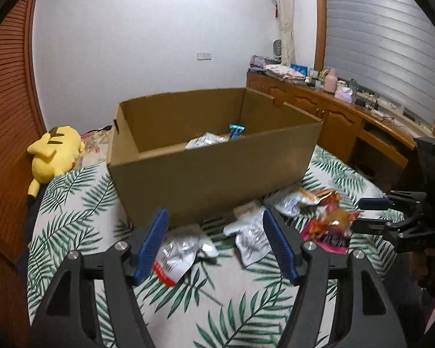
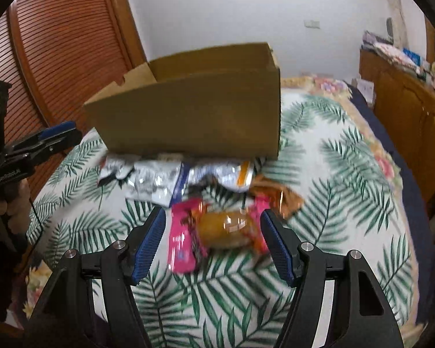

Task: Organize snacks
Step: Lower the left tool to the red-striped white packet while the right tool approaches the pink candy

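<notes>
An open cardboard box (image 1: 217, 168) stands on the leaf-print bed cover (image 1: 240, 295); it holds a silver packet (image 1: 204, 140) and a blue packet (image 1: 236, 130). Several snack packets lie in front of it. My left gripper (image 1: 216, 246) is open above a silver packet with a red edge (image 1: 177, 258) and another silver packet (image 1: 250, 236). My right gripper (image 2: 213, 245) is open, its jaws either side of an orange-and-pink bread packet (image 2: 226, 229) lying on a pink packet (image 2: 182, 243). It also shows in the left wrist view (image 1: 365, 213).
A yellow Pikachu plush (image 1: 53, 152) lies at the bed's far left by a slatted wooden wardrobe (image 1: 5, 133). A wooden sideboard (image 1: 333, 110) with clutter runs along the right under a shuttered window. More silver packets (image 2: 153, 179) and an orange one (image 2: 278, 194) lie against the box.
</notes>
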A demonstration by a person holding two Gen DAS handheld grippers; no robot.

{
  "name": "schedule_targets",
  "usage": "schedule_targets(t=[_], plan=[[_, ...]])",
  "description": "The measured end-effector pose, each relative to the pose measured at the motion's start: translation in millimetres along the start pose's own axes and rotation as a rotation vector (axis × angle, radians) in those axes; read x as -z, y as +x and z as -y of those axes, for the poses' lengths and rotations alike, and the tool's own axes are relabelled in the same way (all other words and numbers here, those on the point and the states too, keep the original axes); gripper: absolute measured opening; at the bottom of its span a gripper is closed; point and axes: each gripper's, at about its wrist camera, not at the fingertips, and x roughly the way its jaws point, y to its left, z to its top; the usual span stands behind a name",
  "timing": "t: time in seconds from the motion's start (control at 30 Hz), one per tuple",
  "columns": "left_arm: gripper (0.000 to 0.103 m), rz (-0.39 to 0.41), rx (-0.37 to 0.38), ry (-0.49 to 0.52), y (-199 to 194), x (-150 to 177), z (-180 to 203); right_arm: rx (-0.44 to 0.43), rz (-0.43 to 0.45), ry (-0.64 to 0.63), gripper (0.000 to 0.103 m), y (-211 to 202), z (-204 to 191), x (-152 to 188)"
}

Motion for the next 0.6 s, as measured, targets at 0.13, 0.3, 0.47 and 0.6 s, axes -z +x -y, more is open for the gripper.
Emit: schedule_targets(t=[0.13,0.3,0.47,0.6], plan=[[0.070,-0.030,-0.023,0.005,3,10,0,-0.005,-0.009,0.025,0.069,0,2,13],[0.071,-0.076,-0.064,0.016,9,18,1,-0.002,-0.030,0.021,0.069,1,-1,22],[0.072,-0.097,-0.055,0.030,11,23,1,-0.009,-0.042,0.037,0.069,7,-1,27],[0.072,-0.097,-0.068,0.072,10,25,5,-0.013,-0.049,0.051,0.069,12,0,29]])
